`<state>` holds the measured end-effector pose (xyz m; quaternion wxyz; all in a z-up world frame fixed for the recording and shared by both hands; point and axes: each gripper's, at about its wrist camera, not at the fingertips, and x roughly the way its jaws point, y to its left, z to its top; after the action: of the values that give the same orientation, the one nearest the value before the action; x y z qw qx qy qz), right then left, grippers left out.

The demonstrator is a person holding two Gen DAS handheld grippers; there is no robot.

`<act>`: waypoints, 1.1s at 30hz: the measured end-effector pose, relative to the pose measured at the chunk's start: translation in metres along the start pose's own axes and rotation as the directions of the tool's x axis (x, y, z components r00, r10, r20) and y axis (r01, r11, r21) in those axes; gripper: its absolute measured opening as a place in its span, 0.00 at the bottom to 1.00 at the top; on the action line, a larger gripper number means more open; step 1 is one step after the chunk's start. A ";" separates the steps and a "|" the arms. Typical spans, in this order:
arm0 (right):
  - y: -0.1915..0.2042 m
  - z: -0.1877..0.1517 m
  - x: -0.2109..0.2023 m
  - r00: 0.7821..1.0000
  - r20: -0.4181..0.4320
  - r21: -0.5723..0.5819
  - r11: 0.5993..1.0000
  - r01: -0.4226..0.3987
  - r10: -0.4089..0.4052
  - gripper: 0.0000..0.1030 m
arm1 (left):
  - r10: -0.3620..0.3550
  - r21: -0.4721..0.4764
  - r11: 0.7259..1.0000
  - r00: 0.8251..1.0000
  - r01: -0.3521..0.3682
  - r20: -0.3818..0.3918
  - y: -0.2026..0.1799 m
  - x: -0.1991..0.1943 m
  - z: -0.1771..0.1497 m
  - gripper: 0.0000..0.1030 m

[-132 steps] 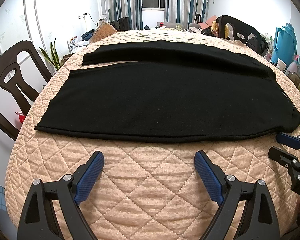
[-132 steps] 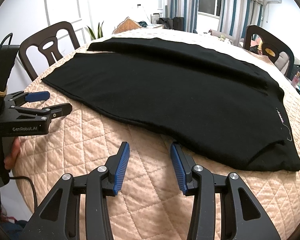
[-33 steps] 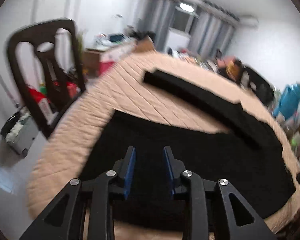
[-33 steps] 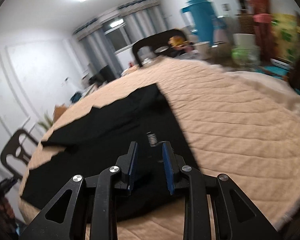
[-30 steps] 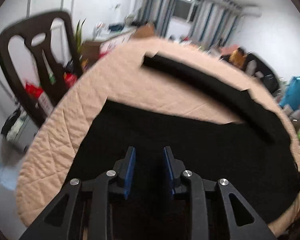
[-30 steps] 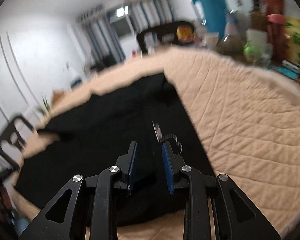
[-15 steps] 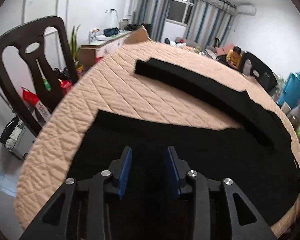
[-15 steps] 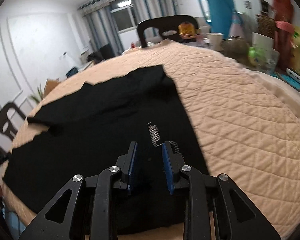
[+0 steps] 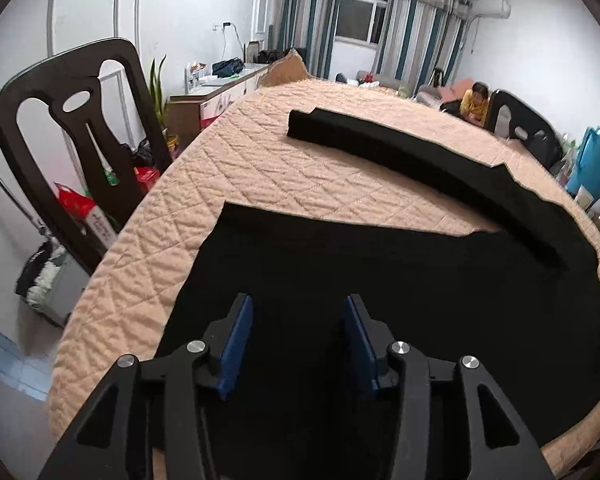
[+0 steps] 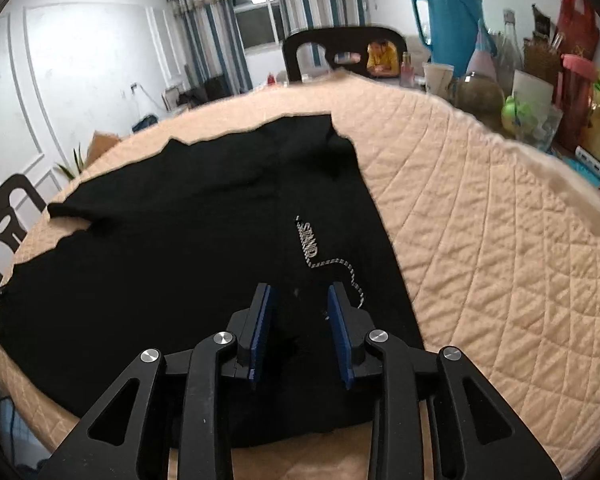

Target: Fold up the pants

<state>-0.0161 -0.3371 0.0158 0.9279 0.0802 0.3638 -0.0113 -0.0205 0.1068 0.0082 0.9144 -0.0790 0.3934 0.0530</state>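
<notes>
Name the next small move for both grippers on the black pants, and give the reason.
Probably lift both clear. The left gripper and right gripper are opening over the black pants, and no fabric looks pinched. The legs still lie apart on the quilted beige table cover.

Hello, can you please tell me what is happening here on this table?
A person is folding black pants spread on a table with a quilted beige cover, using one hand-held gripper in each hand. The left hand-held gripper is over the nearer leg, the right hand-held gripper near the waist, beside a white drawstring. Both sets of jaws are opening, with the cloth lying under them and not pinched. The far leg lies apart from the near one.
</notes>
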 end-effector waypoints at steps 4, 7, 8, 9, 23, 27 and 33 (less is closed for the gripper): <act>0.005 0.005 -0.006 1.000 0.010 -0.002 1.000 -0.016 0.016 0.29 | -0.030 0.022 0.999 0.999 0.030 0.015 -0.011 -0.009 0.003 0.50; 0.015 0.009 -0.007 0.999 0.011 -0.023 0.999 -0.046 0.046 0.29 | -0.060 0.043 0.997 0.998 0.060 0.012 -0.023 -0.010 0.009 0.50; 0.018 0.011 -0.005 0.998 0.005 -0.029 0.998 -0.059 0.059 0.30 | -0.065 0.053 0.996 0.998 0.065 0.009 -0.028 -0.010 0.011 0.50; 0.022 0.014 -0.003 0.997 0.000 -0.040 0.997 -0.071 0.071 0.30 | -0.065 0.068 0.996 0.998 0.064 0.008 -0.034 -0.009 0.014 0.50; 0.080 0.103 0.057 0.986 -0.087 -0.260 0.952 -0.162 0.144 0.35 | -0.096 0.244 0.965 0.995 0.093 0.001 -0.100 0.031 0.115 0.64; 0.089 0.145 0.113 0.972 -0.161 -0.244 0.947 -0.208 0.172 0.35 | -0.089 0.261 0.961 0.995 0.095 -0.033 -0.122 0.075 0.156 0.67; 0.098 0.177 0.187 0.963 -0.256 -0.261 0.953 -0.154 0.086 0.36 | -0.021 0.307 0.950 0.995 0.049 -0.095 -0.147 0.147 0.187 0.67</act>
<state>0.2486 -0.2614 0.0307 0.8777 -0.0282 0.4663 0.1064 0.2364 0.0020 0.0433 0.8976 0.0559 0.4363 -0.0292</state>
